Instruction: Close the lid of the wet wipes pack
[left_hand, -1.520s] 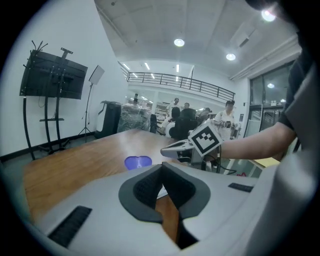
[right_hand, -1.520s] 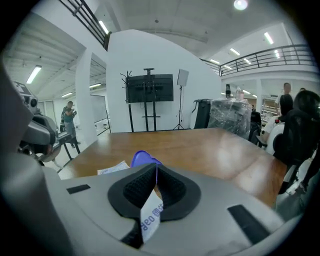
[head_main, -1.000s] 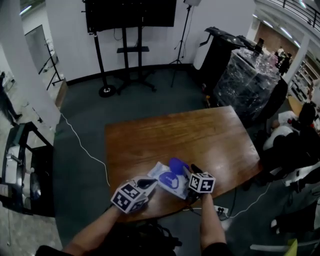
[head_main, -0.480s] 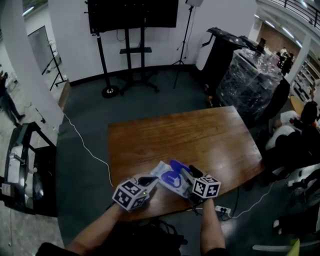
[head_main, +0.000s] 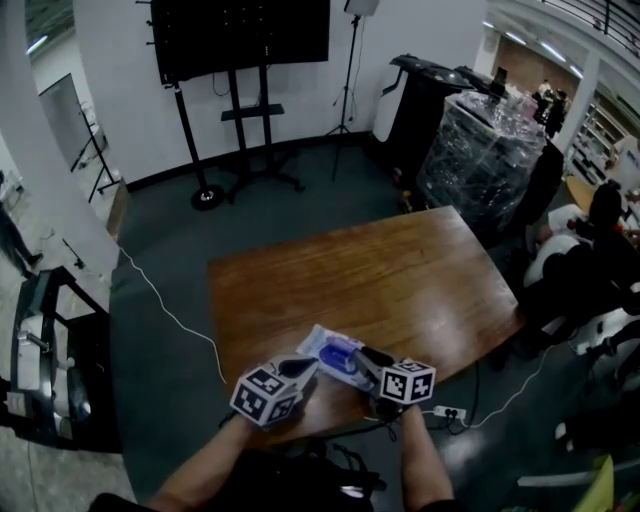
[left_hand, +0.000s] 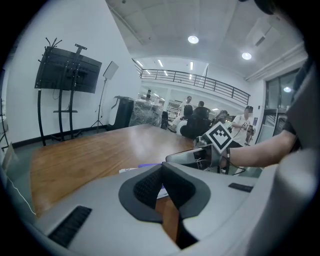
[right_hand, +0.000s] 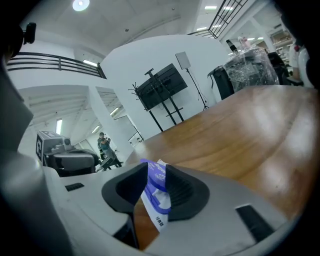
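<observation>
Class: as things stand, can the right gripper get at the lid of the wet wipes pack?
Probably yes: the right gripper has just been closing its jaws, and the blue lid of the pack already sits between them, nothing blocking.

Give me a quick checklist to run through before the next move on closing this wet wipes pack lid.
1. Wet wipes pack lies fully on the table: ok.
2. Blue lid and pack sit between the jaws of the right gripper, which have just been closing: ok.
3. Lid snapped fully shut: cannot tell.
4. Left gripper jaws together at the pack's near corner: ok.
5. Left gripper actually pinning the pack: cannot tell.
</observation>
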